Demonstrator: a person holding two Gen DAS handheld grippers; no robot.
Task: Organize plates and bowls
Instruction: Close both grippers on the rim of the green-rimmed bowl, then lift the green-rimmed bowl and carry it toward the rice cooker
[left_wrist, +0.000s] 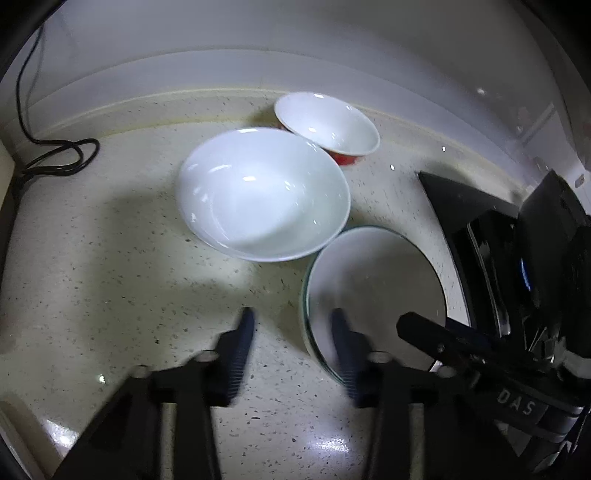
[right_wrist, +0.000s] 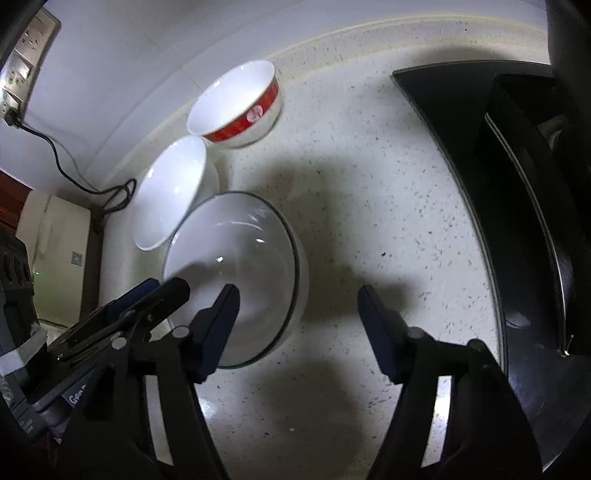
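Note:
Three bowls stand on the speckled counter (left_wrist: 110, 258). A green-rimmed white bowl (left_wrist: 376, 280) (right_wrist: 236, 254) is nearest. A large plain white bowl (left_wrist: 262, 192) (right_wrist: 170, 195) sits behind it, and a red-banded bowl (left_wrist: 328, 125) (right_wrist: 236, 103) stands by the wall. My left gripper (left_wrist: 291, 332) (right_wrist: 162, 291) straddles the green-rimmed bowl's left rim, one finger inside and one outside, with a gap to the rim. My right gripper (right_wrist: 299, 306) (left_wrist: 424, 332) straddles the opposite rim the same way, its pads apart from it.
A black stove top (left_wrist: 461, 206) (right_wrist: 461, 122) with a dark pan support borders the counter on the right. A black cable (left_wrist: 55, 155) (right_wrist: 74, 177) lies coiled at the back left, running up to a wall socket (right_wrist: 22, 70).

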